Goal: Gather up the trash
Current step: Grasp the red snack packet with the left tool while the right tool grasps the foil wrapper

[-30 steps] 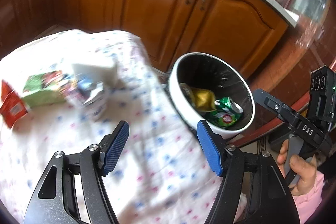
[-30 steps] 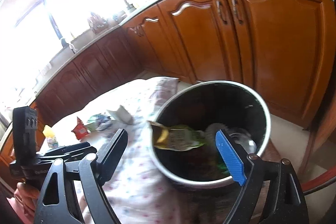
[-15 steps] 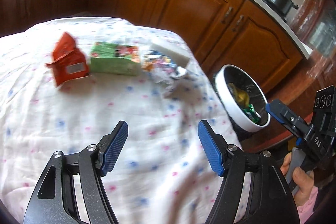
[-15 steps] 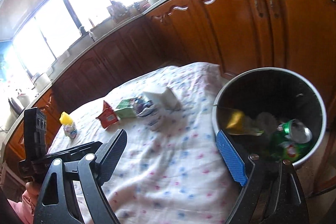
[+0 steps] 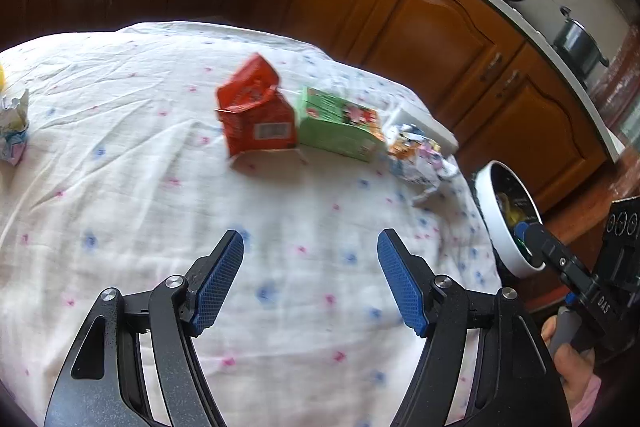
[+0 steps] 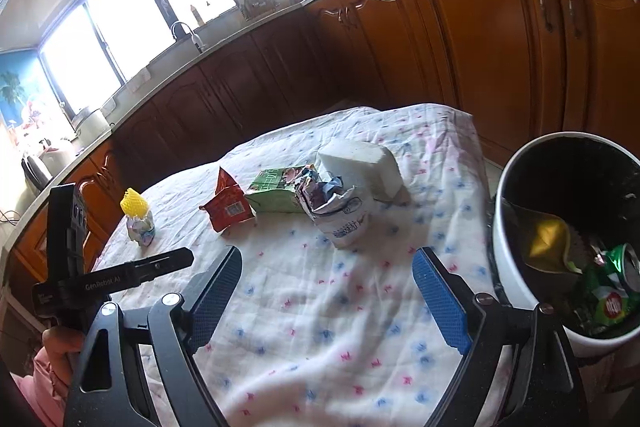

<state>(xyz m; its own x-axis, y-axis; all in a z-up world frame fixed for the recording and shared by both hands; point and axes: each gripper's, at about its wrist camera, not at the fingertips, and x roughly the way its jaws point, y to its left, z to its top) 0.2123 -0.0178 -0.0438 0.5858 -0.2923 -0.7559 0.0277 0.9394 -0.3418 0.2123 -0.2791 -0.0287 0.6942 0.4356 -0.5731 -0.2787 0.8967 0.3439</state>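
Observation:
On the white flowered cloth (image 5: pixel 168 163) (image 6: pixel 320 307) lie a crumpled red packet (image 5: pixel 254 115) (image 6: pixel 228 207), a green carton (image 5: pixel 340 125) (image 6: pixel 280 189), a crushed paper cup (image 5: pixel 420 157) (image 6: pixel 340 207) and a white foam block (image 6: pixel 360 167). A small cup with a yellow net (image 6: pixel 138 217) stands at the far left. My left gripper (image 5: pixel 310 277) hovers open over bare cloth, short of the red packet. My right gripper (image 6: pixel 326 291) is open too, in front of the crushed cup. The white bin (image 6: pixel 508 219) (image 5: pixel 500 227) holds a green can and wrappers.
Brown kitchen cabinets (image 6: pixel 480 59) run behind the table, with a worktop, sink and bright windows above. A wok and a pot (image 5: pixel 580 43) sit on the stove. The bin stands off the table's right edge. A hand in a pink sleeve (image 5: pixel 576 367) holds the other gripper.
Both views have swung left from the bin toward the trash on the cloth. The red packet and green carton now lie ahead of the left gripper. Both grippers stayed open.

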